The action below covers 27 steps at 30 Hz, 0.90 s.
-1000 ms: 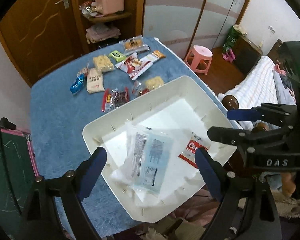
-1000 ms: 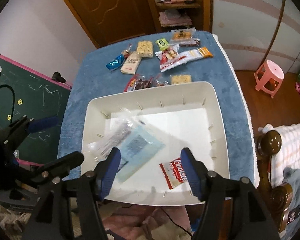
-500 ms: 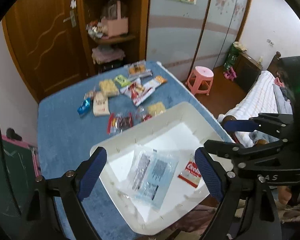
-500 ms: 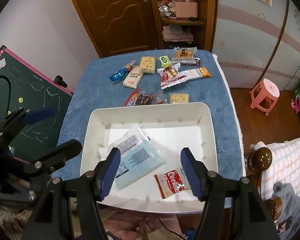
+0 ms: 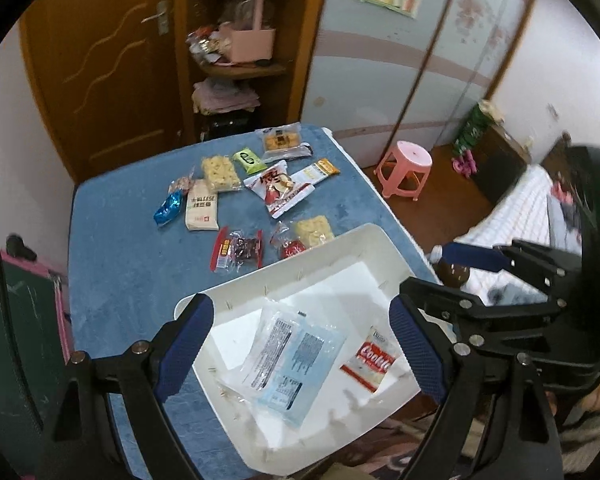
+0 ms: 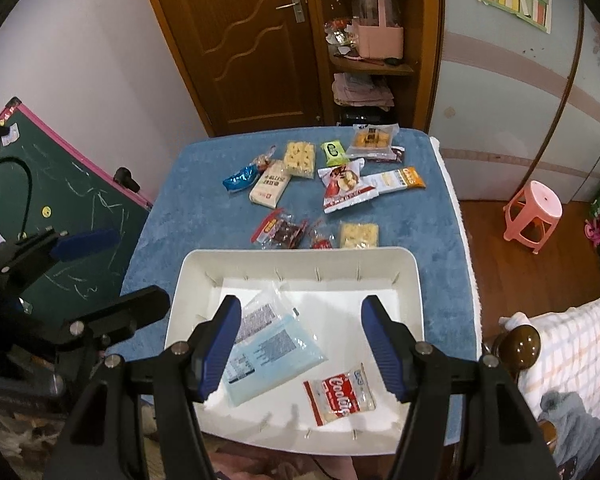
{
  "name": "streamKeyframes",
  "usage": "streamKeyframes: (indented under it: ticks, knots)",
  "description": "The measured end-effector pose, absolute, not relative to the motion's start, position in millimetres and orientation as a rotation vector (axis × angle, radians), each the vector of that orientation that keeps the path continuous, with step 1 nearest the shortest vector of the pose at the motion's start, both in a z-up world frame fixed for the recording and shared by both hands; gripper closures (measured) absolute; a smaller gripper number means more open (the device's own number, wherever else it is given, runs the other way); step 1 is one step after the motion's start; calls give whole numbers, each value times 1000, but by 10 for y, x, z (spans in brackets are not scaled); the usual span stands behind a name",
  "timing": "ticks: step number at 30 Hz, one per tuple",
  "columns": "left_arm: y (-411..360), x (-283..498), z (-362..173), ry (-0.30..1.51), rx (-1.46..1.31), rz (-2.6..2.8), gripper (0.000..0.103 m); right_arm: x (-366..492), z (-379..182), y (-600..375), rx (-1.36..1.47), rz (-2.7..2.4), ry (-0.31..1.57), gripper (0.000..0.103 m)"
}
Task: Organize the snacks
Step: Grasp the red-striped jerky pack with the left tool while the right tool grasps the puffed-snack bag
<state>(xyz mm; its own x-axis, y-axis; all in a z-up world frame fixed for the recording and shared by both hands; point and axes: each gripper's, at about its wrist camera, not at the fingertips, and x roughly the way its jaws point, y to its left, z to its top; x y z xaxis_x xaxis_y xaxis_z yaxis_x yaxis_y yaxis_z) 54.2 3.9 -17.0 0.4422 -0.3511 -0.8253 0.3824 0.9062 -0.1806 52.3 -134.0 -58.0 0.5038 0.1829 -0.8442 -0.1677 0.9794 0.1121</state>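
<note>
A white tray sits at the near edge of a blue-covered table. In it lie a clear-and-blue packet and a red Cookie packet. Several snack packets lie on the table beyond the tray, among them a red dried-fruit pack and a yellow cracker pack. My left gripper and right gripper are both open and empty, high above the tray's near side.
A green chalkboard leans left of the table. A pink stool stands on the floor to the right. A bed with a dark wooden post lies at the right. A door and shelves stand behind the table.
Both grippers have risen and drawn back from the tray, so more of the table and room shows. The packets in the tray have not moved.
</note>
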Motion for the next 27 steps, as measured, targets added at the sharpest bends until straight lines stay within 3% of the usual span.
streamKeyframes:
  ticks: [15,27]
  knots:
    - [22,1278,-104,966,-30,-337,14,1362,-580,-1633,89,209,1017,40]
    - [168,2017,-677,1091,-145,-194,14,2153,-1053,-1917,205,194,1144,40]
